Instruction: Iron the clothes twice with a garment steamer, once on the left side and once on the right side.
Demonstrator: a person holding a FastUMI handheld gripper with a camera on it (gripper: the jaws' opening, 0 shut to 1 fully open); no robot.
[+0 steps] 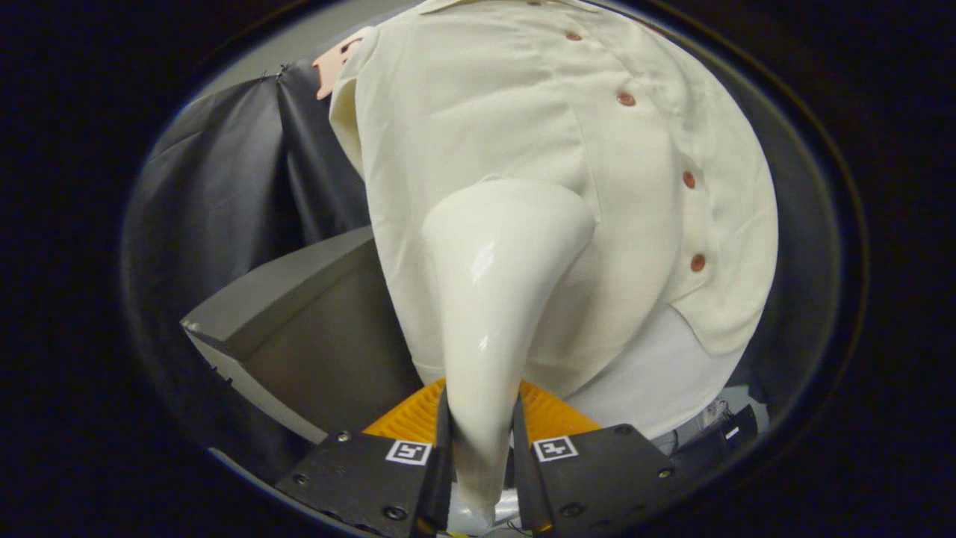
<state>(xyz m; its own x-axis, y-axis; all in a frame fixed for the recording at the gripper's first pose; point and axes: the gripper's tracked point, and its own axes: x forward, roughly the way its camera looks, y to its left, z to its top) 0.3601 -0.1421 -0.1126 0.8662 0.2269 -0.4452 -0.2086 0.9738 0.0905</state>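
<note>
Claw [482, 441] clamped on garment steamer [497, 299] handle, both fingers pressing it. Steamer head flares ahead of the fingers, against the cream shirt [523, 134] hanging beyond, left of its button [626, 99] row. Grey box [314, 329] beside.

So the only carrier we can make out is a grey desk [314, 336], around 8 o'clock from the steamer [493, 284] that the jaws are clamped on. We see it tilted, with a paler edge along its near side. The cream shirt [485, 112] hangs in front of its 3 o'clock end, off a peach hanger [332, 63] at 11 o'clock. We can't tell if shirt and desk touch.
</note>
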